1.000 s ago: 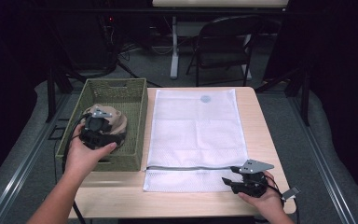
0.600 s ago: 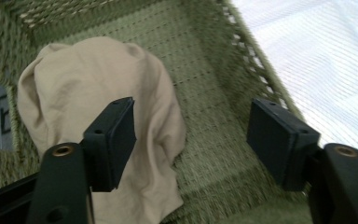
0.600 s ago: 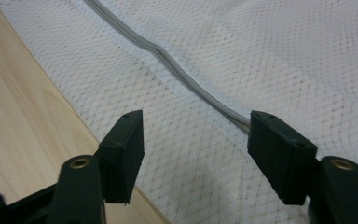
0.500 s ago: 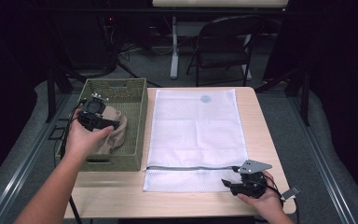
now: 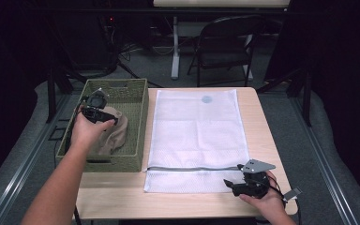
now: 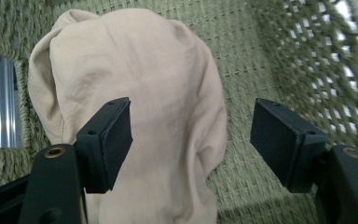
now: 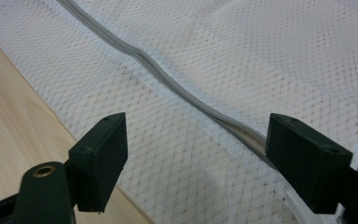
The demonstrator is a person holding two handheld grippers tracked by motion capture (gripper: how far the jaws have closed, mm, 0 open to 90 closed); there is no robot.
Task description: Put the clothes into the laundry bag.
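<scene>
— Dark room, pale wooden table mid-frame: where does the cloth lie?

— My beige cloth lies crumpled in the green woven basket at the left of the high view. In my left gripper view the same cloth takes up the centre and left, over the basket's weave.

— And your left claw?

— My left gripper hangs over the cloth at the upper part of the basket. Its jaws have just been opening and now stand wide apart. In its own view the left gripper has the cloth behind the gap, and the pads press on nothing.

— What of the other hand?

— My right gripper sits at the lower right of the high view, at the near edge of the white mesh bag. Its jaws have also just been opening and stand spread, with nothing between them. Through its own view the right gripper looks down on the mesh bag, whose grey zipper runs diagonally from upper left to lower right, bare wood showing at left.

— Beyond the table?

— Grey floor, and a dark folding chair at the top.
</scene>
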